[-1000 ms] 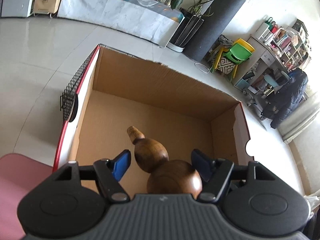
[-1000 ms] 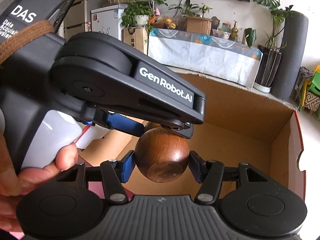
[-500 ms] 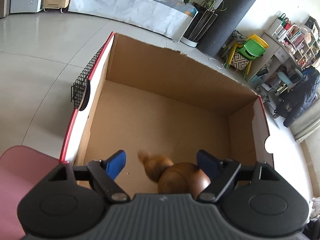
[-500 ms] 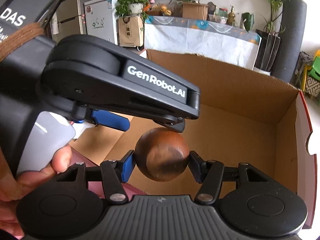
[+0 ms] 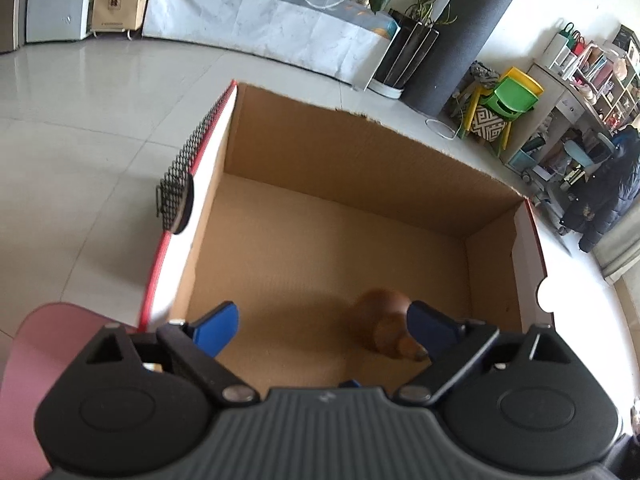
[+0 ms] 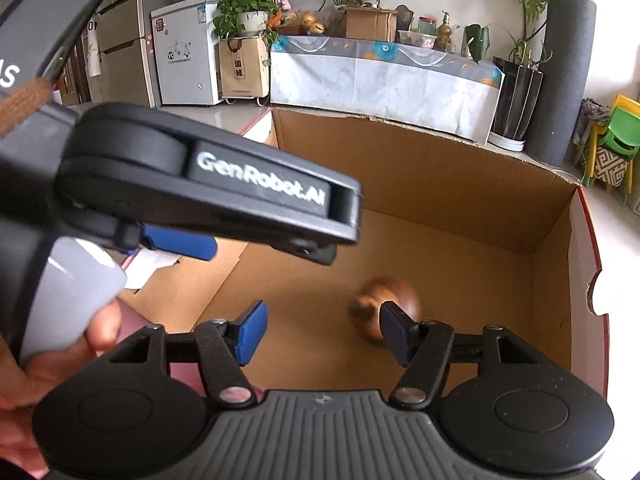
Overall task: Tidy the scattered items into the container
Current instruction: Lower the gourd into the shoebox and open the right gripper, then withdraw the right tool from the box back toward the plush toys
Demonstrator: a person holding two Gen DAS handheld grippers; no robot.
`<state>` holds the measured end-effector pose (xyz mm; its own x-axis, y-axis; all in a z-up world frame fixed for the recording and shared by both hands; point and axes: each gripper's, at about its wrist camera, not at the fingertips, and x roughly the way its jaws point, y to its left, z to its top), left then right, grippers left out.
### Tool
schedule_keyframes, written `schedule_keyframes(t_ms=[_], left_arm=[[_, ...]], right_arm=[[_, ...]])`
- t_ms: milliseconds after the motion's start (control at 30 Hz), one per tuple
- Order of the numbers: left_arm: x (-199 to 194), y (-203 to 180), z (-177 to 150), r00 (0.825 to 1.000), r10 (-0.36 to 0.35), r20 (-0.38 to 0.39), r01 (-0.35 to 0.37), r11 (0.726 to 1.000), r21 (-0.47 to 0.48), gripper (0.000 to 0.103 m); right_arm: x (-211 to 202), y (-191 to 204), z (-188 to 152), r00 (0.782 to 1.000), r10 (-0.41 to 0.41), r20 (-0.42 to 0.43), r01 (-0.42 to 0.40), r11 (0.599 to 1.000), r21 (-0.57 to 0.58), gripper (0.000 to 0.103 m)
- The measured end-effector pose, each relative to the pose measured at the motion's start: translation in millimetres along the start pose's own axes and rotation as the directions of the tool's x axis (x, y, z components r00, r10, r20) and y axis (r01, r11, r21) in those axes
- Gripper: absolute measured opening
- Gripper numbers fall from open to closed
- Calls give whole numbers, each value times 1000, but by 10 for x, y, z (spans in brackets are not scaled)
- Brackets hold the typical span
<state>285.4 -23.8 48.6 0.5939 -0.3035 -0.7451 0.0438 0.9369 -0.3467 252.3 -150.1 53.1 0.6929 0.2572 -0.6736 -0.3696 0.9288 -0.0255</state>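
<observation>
A pale tiled floor ran back to a cloth-covered counter and potted plants, and an open cardboard box stood on it. The wooden gourd lay blurred on the box bottom, below and just inside the left gripper's right-hand blue pad, untouched. That gripper's jaws were spreading wide with nothing gripped. The right gripper was opening too, jaws empty, the gourd beyond its right pad. A hand held the left tool.
</observation>
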Motion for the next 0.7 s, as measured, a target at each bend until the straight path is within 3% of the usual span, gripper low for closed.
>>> schedule_keyframes(t_ms=[700], left_arm=[[-480,-163,-192,998,69,2,-69,996,60,103]], right_arm=[[-370,18,5,1000,6,-13,-5,997,77,64]])
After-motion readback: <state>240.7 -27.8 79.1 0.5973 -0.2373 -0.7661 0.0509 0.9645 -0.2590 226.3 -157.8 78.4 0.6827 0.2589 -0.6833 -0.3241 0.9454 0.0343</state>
